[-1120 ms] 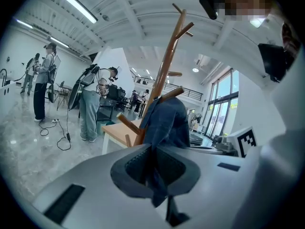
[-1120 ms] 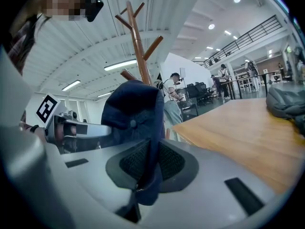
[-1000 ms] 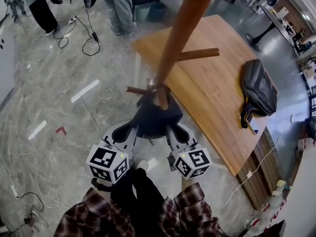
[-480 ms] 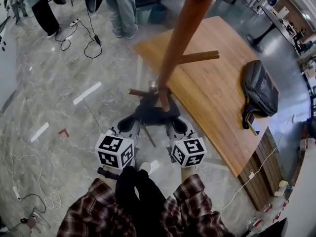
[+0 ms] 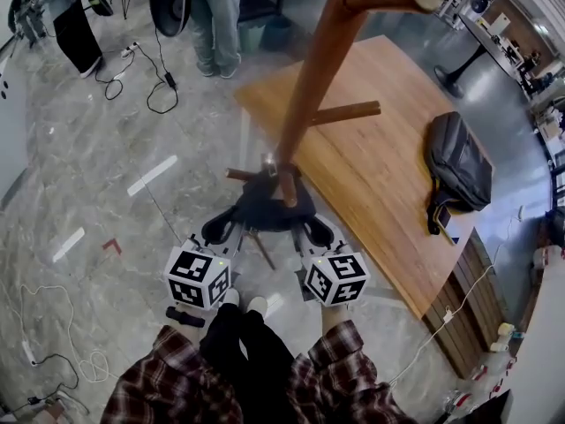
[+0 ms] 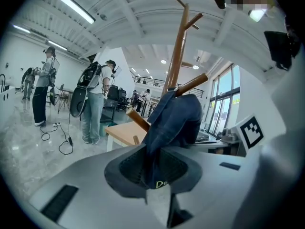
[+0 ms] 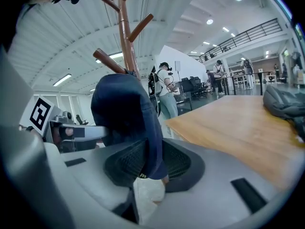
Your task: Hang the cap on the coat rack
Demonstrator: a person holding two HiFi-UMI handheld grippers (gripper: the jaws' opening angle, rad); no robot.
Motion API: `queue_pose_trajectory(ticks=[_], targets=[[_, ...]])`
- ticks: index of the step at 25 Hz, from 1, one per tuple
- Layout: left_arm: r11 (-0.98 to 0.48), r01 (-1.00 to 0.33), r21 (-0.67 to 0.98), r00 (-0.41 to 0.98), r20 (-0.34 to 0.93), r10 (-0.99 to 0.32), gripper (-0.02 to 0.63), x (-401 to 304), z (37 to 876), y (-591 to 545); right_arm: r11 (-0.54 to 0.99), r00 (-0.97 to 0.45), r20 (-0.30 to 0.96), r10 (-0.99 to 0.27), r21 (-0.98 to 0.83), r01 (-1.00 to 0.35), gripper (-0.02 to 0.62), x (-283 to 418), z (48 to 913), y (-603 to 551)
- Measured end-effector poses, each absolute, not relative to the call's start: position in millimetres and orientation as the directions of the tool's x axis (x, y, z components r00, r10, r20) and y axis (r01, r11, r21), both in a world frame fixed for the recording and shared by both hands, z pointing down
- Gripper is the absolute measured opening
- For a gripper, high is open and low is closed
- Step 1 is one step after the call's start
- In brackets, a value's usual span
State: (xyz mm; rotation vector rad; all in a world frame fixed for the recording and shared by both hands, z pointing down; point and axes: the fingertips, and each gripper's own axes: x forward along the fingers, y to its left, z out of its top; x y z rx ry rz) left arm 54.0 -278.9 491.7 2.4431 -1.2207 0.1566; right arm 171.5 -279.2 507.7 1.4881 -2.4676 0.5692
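A dark blue cap (image 5: 265,208) hangs over a low peg (image 5: 288,182) of the wooden coat rack (image 5: 318,69). My left gripper (image 5: 225,228) is shut on the cap's left edge, and in the left gripper view the fabric (image 6: 174,123) is pinched between the pads. My right gripper (image 5: 316,231) has just been opening its jaws. In the right gripper view the cap's edge (image 7: 121,113) still hangs loosely between them. The rack's pole (image 6: 178,46) (image 7: 125,32) rises behind the cap in both gripper views.
A wooden table (image 5: 380,175) stands right of the rack with a dark backpack (image 5: 459,162) on it. People (image 5: 216,16) stand at the far side, with cables (image 5: 146,69) on the marble floor. My feet (image 5: 243,303) are just behind the grippers.
The cap has settled higher and tighter round the peg. Both grippers sit slightly nearer to me, and the gap between the right gripper's jaws looks wider.
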Motion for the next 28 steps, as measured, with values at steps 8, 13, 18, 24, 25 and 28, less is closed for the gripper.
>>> queue_pose_trajectory(ticks=[8,13,18,24,25,28], targets=[[-0.576,-0.769,0.277,0.637,0.262,-0.725,0.179,53,475,-274,0.407,-0.455,0.342,-0.822,-0.206,-0.890,0.114,173,490,-274],[-0.626,-0.725,0.287,0.689,0.270,-0.673,0.232,57,474,-261,0.397,-0.447,0.342,-0.827,-0.209,-0.894,0.114,173,484,-267],[-0.651,-0.701,0.290,0.713,0.268,-0.648,0.272,63,471,-254,0.384,-0.430,0.339,-0.837,-0.195,-0.902,0.114,172,480,-259],[-0.666,-0.696,0.269,0.718,0.268,-0.642,0.272,65,463,-249,0.367,-0.412,0.333,-0.848,-0.192,-0.910,0.114,174,473,-253],[-0.672,-0.687,0.278,0.727,0.260,-0.636,0.272,68,460,-247,0.364,-0.410,0.331,-0.850,-0.193,-0.911,0.114,175,472,-252],[-0.678,-0.680,0.280,0.733,0.241,-0.636,0.272,73,452,-245,0.360,-0.406,0.324,-0.855,-0.196,-0.912,0.114,174,468,-247]])
